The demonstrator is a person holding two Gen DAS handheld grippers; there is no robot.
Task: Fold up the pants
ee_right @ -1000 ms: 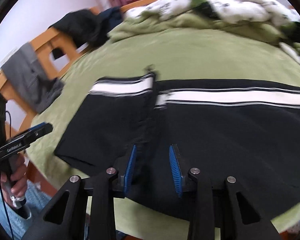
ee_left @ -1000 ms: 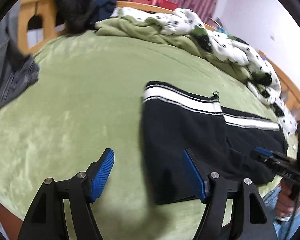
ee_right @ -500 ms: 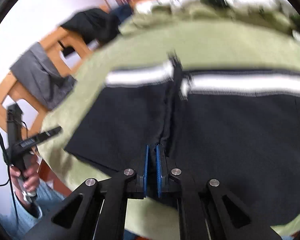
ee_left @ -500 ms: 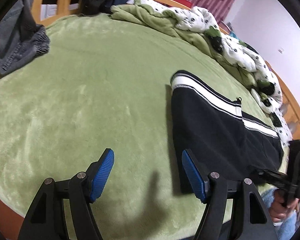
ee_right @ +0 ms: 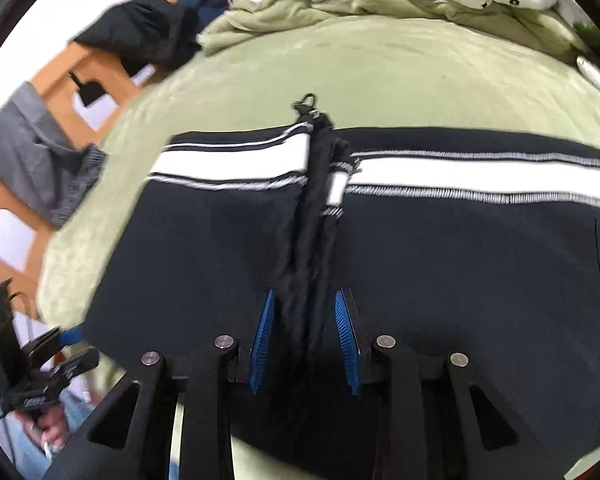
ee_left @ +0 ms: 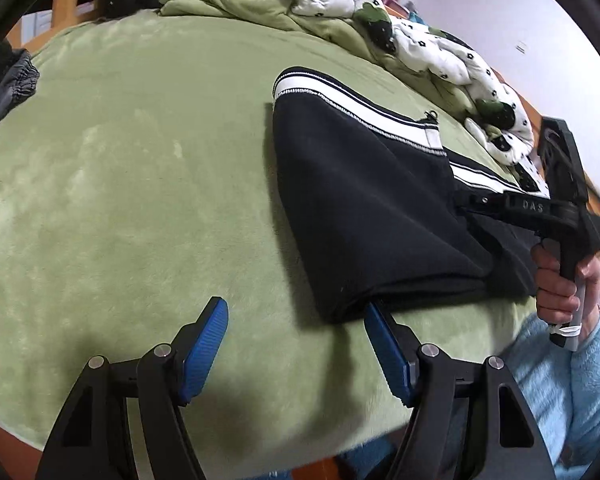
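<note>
Left tongs (ee_left: 296,348) gape beside the pants (ee_left: 364,216); right tongs (ee_right: 304,340) straddle a blurred fold, unclamped.

Green bed (ee_left: 132,168) — clothes on top

Black pants (ee_left: 364,216) lie near its front edge; a crumpled spotted quilt (ee_left: 432,44) lies along the far side — grey garment (ee_left: 8,84) at left.
</note>
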